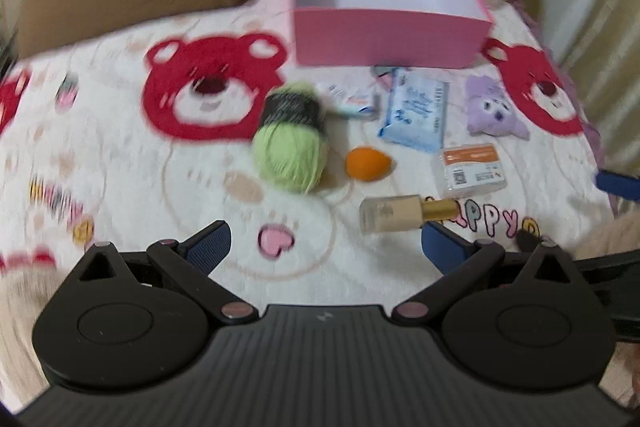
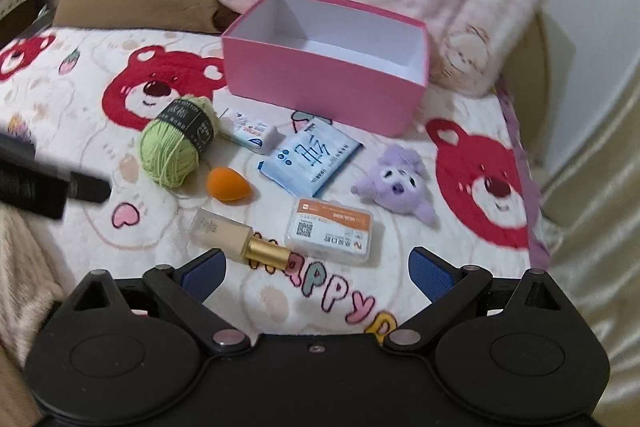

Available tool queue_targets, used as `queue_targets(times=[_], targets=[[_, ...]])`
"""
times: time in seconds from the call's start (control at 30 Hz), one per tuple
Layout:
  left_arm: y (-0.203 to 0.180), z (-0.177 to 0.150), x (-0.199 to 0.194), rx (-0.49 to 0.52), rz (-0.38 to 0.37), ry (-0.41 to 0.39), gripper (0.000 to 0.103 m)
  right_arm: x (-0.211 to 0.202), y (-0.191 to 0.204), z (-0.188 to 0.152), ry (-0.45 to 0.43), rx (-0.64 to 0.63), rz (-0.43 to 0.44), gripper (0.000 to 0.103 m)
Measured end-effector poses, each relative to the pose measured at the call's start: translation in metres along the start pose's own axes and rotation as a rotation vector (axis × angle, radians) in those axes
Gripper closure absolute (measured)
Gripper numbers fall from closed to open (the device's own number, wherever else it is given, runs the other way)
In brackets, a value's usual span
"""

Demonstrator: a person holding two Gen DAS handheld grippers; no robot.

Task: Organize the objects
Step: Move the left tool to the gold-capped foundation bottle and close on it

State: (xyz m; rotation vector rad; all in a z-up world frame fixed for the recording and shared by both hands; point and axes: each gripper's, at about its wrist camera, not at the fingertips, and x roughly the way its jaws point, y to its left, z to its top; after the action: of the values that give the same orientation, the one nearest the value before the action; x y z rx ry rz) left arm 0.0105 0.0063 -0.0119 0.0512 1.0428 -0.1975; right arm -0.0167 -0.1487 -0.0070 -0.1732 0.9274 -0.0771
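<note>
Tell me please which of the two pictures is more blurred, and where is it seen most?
Left wrist view: clearly blurrier, motion smear on the green yarn and the bear blanket. Right wrist view: mostly sharp, the yarn label is crisp, edges bend from fisheye.

7 small items crowd the blanket (image 2: 72, 115) before the pink box (image 2: 320, 95); its open top is unobstructed.

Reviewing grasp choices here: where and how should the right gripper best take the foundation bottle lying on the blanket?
The foundation bottle lies on its side, gold cap toward the right gripper, whose jaws are open. Probably best to grip across the flat-sided glass body, coming down from above with one finger on each long side. The body looks broader and flatter than the round cap, which might slip or roll. The clear case sits close beside the cap.
</note>
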Motion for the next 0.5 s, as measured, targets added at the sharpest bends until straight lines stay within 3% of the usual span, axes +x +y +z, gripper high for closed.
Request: queue_targets(times=[0.13, 0.23, 0.33, 0.5], targets=[[-0.008, 0.011, 0.017, 0.103, 0.011, -0.013, 0.0, 0.02, 0.009, -0.008, -0.017, -0.042, 0.033, 0.004], [-0.011, 0.017, 0.042, 0.157, -0.028, 0.014, 0.0, 0.034, 0.004, -0.009, -0.023, 0.044, 0.146, 0.004], [-0.014, 0.025, 0.07, 0.184, -0.092, 0.033, 0.0, 0.05, 0.0, -0.009, 0.029, 0.147, 0.25, 0.004], [-0.019, 0.033, 0.11, 0.212, -0.247, 0.076, 0.005, 0.079, -0.004, -0.012, 0.129, 0.332, 0.305, 0.008]])
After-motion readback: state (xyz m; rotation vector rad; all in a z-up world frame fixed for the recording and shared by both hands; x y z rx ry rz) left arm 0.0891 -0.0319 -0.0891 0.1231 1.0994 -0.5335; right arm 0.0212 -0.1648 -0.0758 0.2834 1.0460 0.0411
